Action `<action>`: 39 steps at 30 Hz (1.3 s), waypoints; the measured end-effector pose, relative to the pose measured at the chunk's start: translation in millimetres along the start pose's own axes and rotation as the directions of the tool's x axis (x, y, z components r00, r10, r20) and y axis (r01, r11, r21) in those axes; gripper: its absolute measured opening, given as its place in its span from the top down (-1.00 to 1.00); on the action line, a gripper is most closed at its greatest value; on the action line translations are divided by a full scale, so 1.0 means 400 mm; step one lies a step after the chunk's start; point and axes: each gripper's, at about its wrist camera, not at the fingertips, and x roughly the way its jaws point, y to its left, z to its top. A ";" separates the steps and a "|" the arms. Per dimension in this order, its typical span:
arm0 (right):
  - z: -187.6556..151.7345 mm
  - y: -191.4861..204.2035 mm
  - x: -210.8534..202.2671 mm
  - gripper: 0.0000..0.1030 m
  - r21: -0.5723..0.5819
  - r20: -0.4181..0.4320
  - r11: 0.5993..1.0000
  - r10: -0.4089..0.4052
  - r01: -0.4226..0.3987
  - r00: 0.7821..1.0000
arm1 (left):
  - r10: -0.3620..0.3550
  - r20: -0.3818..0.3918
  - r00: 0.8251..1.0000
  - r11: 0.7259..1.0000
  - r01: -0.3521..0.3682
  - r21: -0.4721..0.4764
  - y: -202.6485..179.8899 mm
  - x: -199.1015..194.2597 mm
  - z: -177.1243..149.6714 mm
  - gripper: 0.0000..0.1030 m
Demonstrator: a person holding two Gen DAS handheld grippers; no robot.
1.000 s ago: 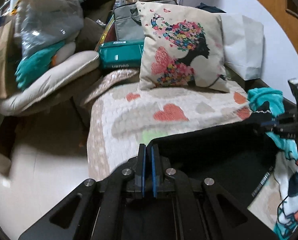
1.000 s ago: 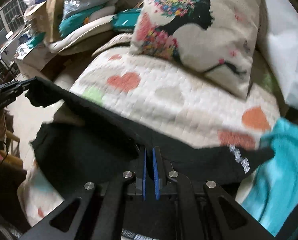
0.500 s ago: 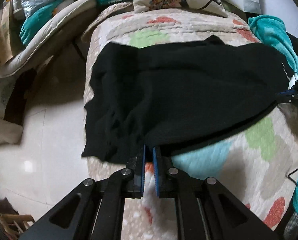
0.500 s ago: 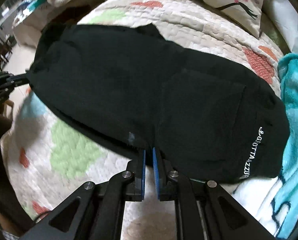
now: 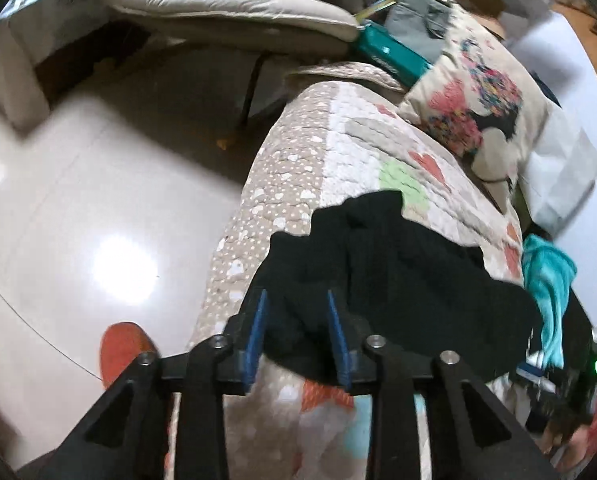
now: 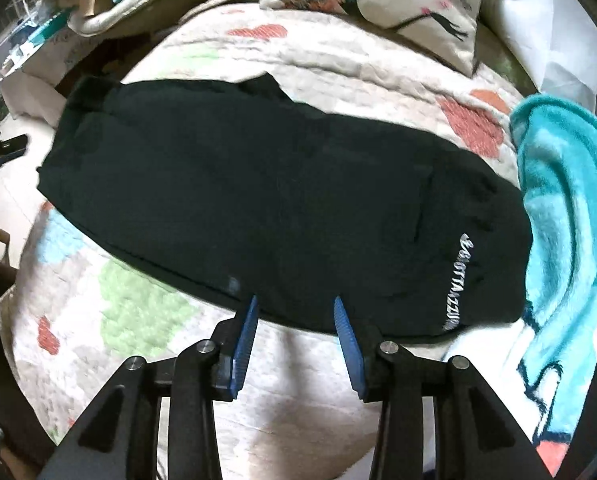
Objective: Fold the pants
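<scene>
The black pants (image 6: 266,200) lie spread flat across a quilt (image 6: 146,312) with coloured hearts, which covers a bed. White letters run along the pants' right end, which touches a turquoise blanket (image 6: 566,208). The right tongs (image 6: 296,320) are spread, at the pants' near edge, and hold nothing. The left tongs (image 5: 296,312) are spread too, their blue fingers (image 5: 258,320) on both sides of the bunched left end of the pants (image 5: 398,272); whether they touch the cloth I cannot tell. Behind the pants, a pillow (image 5: 478,108) with a flower print leans at the far end of the bed. Beside the bed there is a shiny pale floor (image 5: 78,220).
</scene>
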 end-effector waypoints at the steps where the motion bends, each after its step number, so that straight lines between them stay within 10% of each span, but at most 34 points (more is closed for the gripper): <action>1: 0.002 0.009 -0.001 0.15 -0.006 0.007 1.000 -0.001 0.001 1.000 | 0.018 -0.004 1.000 1.000 -0.018 0.003 -0.010 0.023 0.011 0.36; 6: 0.033 0.030 0.013 0.15 0.012 0.044 1.000 0.005 -0.006 0.999 | 0.158 -0.082 0.984 0.978 -0.145 0.148 -0.087 0.145 0.020 0.38; 11: 0.036 -0.014 0.027 0.15 0.101 0.068 0.995 -0.021 0.014 0.997 | 0.275 -0.045 0.960 0.904 -0.243 0.353 -0.164 0.146 -0.030 0.86; 17: 0.028 -0.120 0.019 0.15 0.308 0.093 0.951 -0.046 0.015 0.995 | 0.392 -0.015 0.920 0.896 -0.378 0.232 -0.080 0.084 -0.017 0.89; 20: 0.026 -0.154 0.012 0.14 0.377 0.108 0.926 -0.048 0.004 0.993 | 0.500 0.002 0.866 0.857 -0.495 0.141 -0.018 0.066 -0.004 1.00; 27: 0.018 -0.189 0.002 -0.06 0.468 0.128 0.884 -0.056 -0.010 0.990 | 0.388 0.030 0.921 0.921 -0.389 0.007 0.010 0.021 0.007 0.88; 30: 0.008 -0.208 -0.005 -0.12 0.504 0.145 0.863 -0.050 -0.030 0.988 | 0.352 0.032 0.936 0.935 -0.353 0.031 -0.016 0.040 0.006 0.18; 33: 0.003 -0.222 -0.001 -0.13 0.529 0.142 0.848 -0.040 -0.041 0.989 | 0.329 -0.010 0.944 0.940 -0.327 0.093 -0.061 0.096 -0.005 -0.05; 36: 0.001 -0.225 -0.006 -0.13 0.536 0.144 0.844 -0.063 -0.025 0.988 | 0.491 0.006 0.871 0.835 -0.473 0.283 -0.116 0.163 -0.030 -0.07; 39: -0.010 -0.248 -0.018 -0.17 0.574 0.154 0.819 -0.095 -0.011 0.983 | 0.620 0.081 0.780 0.740 -0.616 0.270 -0.098 0.154 -0.025 -0.03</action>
